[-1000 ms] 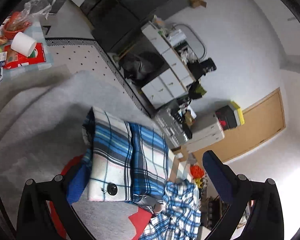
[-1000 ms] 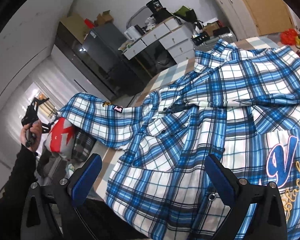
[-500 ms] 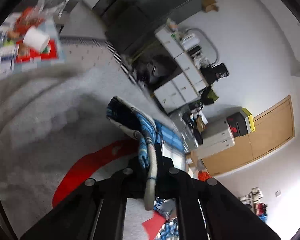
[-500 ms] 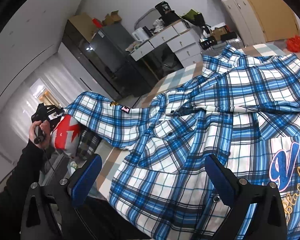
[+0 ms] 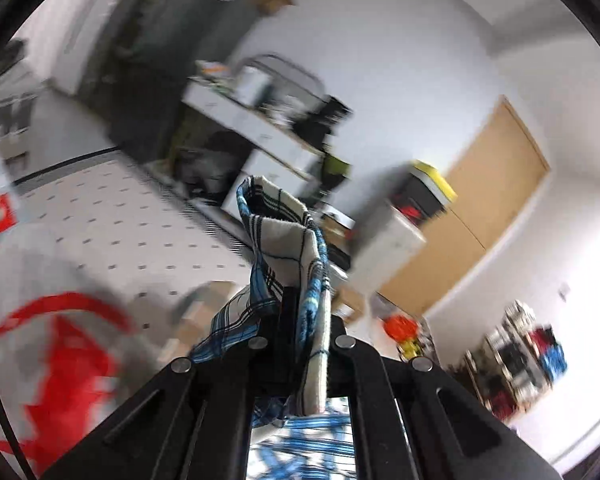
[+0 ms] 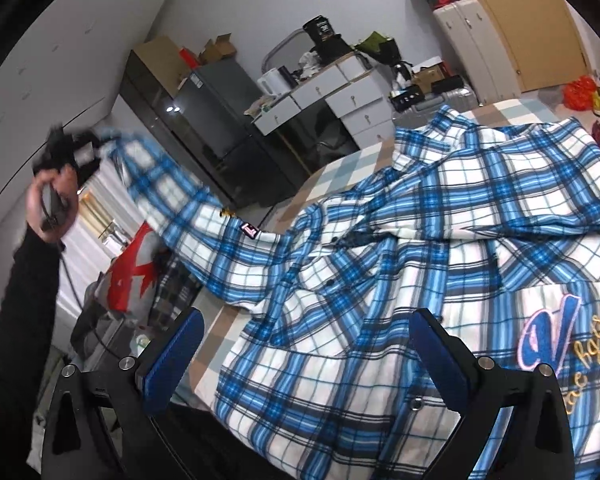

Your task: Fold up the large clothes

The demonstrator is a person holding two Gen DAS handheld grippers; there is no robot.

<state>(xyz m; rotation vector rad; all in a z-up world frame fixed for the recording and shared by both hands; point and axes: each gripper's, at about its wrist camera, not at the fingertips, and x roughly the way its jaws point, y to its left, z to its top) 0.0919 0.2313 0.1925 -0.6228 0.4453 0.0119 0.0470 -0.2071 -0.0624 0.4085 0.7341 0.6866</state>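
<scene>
A large blue and white plaid shirt (image 6: 440, 240) lies spread on the checked table (image 6: 340, 168). My left gripper (image 5: 296, 320) is shut on the shirt's sleeve cuff (image 5: 284, 232) and holds it high in the air; in the right wrist view the left gripper (image 6: 66, 152) shows at the far left with the sleeve (image 6: 188, 216) stretched from it to the shirt. My right gripper (image 6: 308, 344) is open and empty, hovering above the shirt's lower front near the table edge.
A grey garment with red print (image 6: 132, 272) lies off the table's left edge, also seen in the left wrist view (image 5: 60, 344). A dark fridge (image 6: 220, 120), white drawer desk (image 6: 324, 92), suitcases (image 6: 468, 40) and a wooden door (image 6: 532, 32) line the wall.
My left gripper closed on the sleeve cuff and lifted it up and away from the table, pulling the sleeve out straight. The right gripper stayed open above the shirt.
</scene>
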